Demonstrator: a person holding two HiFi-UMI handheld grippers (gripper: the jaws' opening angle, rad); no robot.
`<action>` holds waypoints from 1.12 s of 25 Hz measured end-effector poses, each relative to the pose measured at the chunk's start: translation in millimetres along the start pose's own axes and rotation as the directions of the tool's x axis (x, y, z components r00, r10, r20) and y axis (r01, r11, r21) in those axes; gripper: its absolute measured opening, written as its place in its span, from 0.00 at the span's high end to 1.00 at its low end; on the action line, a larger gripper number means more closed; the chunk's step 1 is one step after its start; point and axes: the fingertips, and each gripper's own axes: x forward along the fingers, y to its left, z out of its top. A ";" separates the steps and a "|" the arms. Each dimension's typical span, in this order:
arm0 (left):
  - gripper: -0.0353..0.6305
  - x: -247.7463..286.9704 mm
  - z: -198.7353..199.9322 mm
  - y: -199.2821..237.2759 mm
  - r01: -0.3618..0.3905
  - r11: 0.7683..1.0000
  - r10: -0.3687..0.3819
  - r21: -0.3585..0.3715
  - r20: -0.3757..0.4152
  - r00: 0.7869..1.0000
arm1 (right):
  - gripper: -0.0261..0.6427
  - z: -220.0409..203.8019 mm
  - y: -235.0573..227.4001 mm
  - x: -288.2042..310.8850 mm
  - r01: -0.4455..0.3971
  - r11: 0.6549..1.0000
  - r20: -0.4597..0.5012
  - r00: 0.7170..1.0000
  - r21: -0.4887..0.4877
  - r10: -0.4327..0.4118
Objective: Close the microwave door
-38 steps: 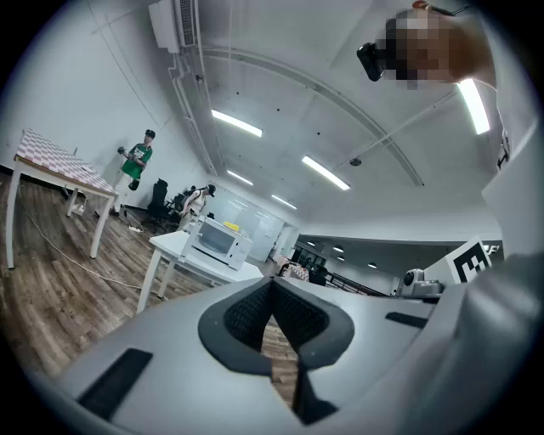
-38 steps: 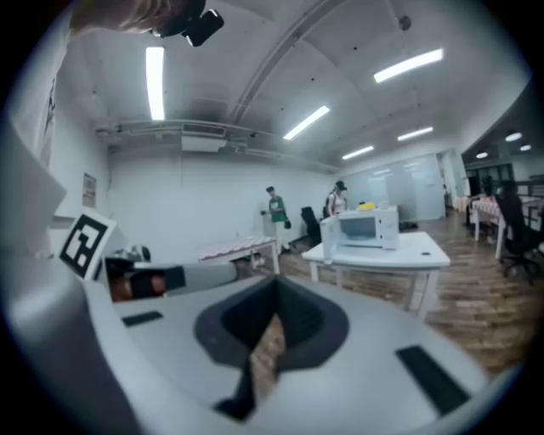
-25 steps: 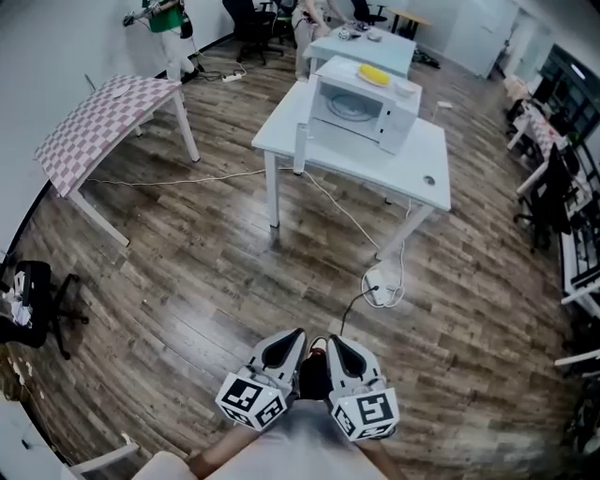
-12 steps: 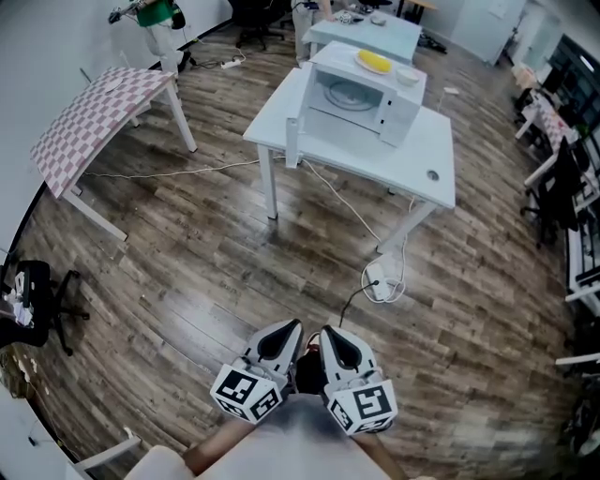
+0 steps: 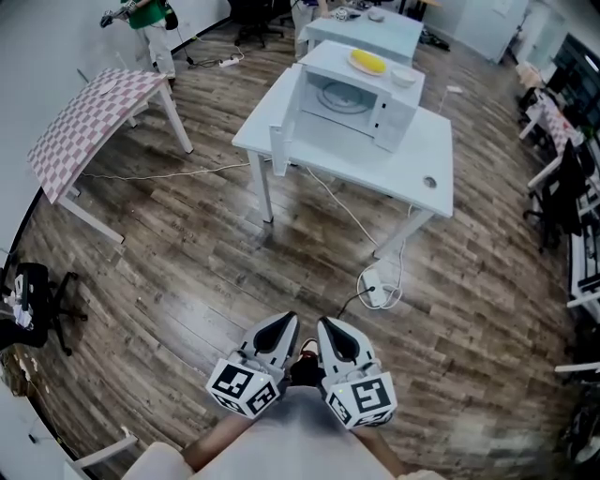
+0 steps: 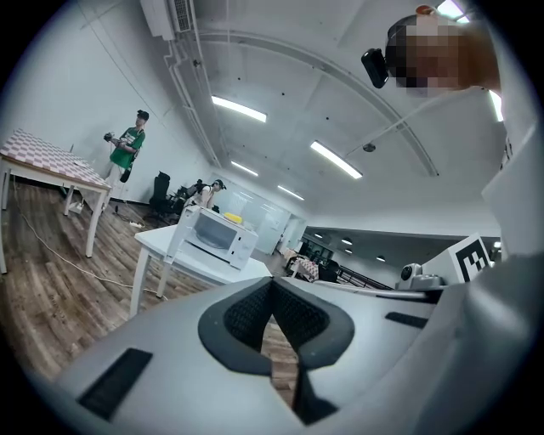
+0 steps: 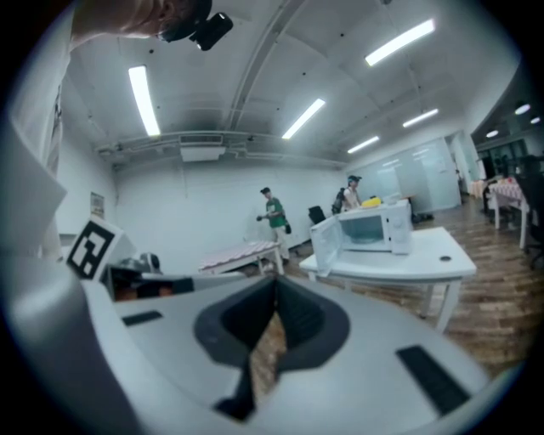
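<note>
A white microwave (image 5: pixel 352 94) stands on a white table (image 5: pixel 412 159) far ahead of me, its door (image 5: pixel 281 139) swung wide open to the left. The left gripper view shows the microwave (image 6: pixel 217 238) at middle left; the right gripper view shows the microwave (image 7: pixel 374 228) with its door (image 7: pixel 325 240) open. My left gripper (image 5: pixel 283 324) and right gripper (image 5: pixel 325 326) are held low and close together near my body, well short of the table. Both are shut with nothing in them; the left gripper (image 6: pixel 272 287) and right gripper (image 7: pixel 275 293) have their pads meeting.
A yellow object (image 5: pixel 367 62) and a white bowl (image 5: pixel 405 77) lie on top of the microwave. A power strip with cables (image 5: pixel 380 292) is on the wood floor ahead. A checkered table (image 5: pixel 89 117) stands left, a second white table (image 5: pixel 361 28) behind, desks and chairs (image 5: pixel 562 187) right.
The table and microwave have come nearer and lower in the head view as I move forward. Both grippers stay shut, held together in front of me.
</note>
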 end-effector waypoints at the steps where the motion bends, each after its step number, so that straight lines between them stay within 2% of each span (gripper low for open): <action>1: 0.92 5.5 0.4 -1.9 0.000 1.000 0.000 0.001 0.001 1.000 | 0.93 2.0 -4.6 0.8 -0.003 1.000 0.000 1.000 -0.001 0.003; 11: 0.92 45.7 4.1 -19.6 -0.009 0.999 0.009 0.032 0.021 1.000 | 0.93 13.5 -40.4 5.6 -0.059 0.998 0.006 0.998 -0.014 0.059; 20: 0.92 54.6 2.8 -19.1 -0.034 0.998 0.033 0.043 0.020 0.999 | 0.93 15.7 -46.4 11.4 -0.094 0.996 0.012 0.996 0.007 0.094; 28: 0.92 69.4 5.0 -4.0 -0.036 0.999 0.036 0.021 0.007 0.999 | 0.93 15.5 -50.9 33.5 -0.116 0.993 -0.014 0.993 0.007 0.116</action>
